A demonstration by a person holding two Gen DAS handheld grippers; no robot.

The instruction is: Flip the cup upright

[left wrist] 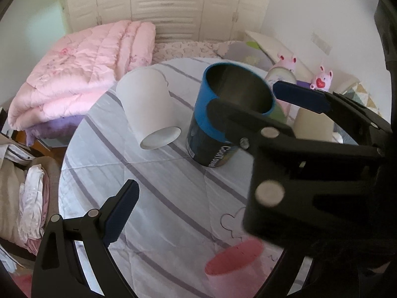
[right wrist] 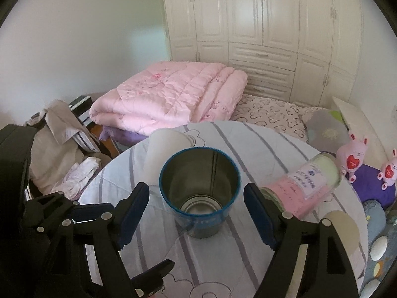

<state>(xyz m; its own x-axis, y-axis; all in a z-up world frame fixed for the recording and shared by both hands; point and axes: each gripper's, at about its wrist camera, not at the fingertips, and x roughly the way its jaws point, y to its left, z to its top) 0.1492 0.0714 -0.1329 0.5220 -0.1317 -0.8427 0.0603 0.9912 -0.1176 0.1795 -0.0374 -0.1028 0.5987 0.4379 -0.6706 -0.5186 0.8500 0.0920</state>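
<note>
While the blue cup [right wrist: 199, 196] stands mouth-up on the surface [right wrist: 260, 149], the right gripper [right wrist: 196, 213] flanks it, fingers spread. The left gripper [left wrist: 206, 154] is spread too, holding nothing, so I judge the flip done.

— Where was there room on the table [right wrist: 285, 149]?

— In front of the blue tin [right wrist: 199, 198] the striped cloth lay bare; the right gripper [right wrist: 196, 213] stood open astride the tin, a gap on each side.

— And in the way?

— The white paper cup [left wrist: 148, 106] lay tipped just left of the tin; a pink-labelled jar [right wrist: 310, 186] lay right of it; a pink cup [left wrist: 233, 258] stood at the near edge.
</note>
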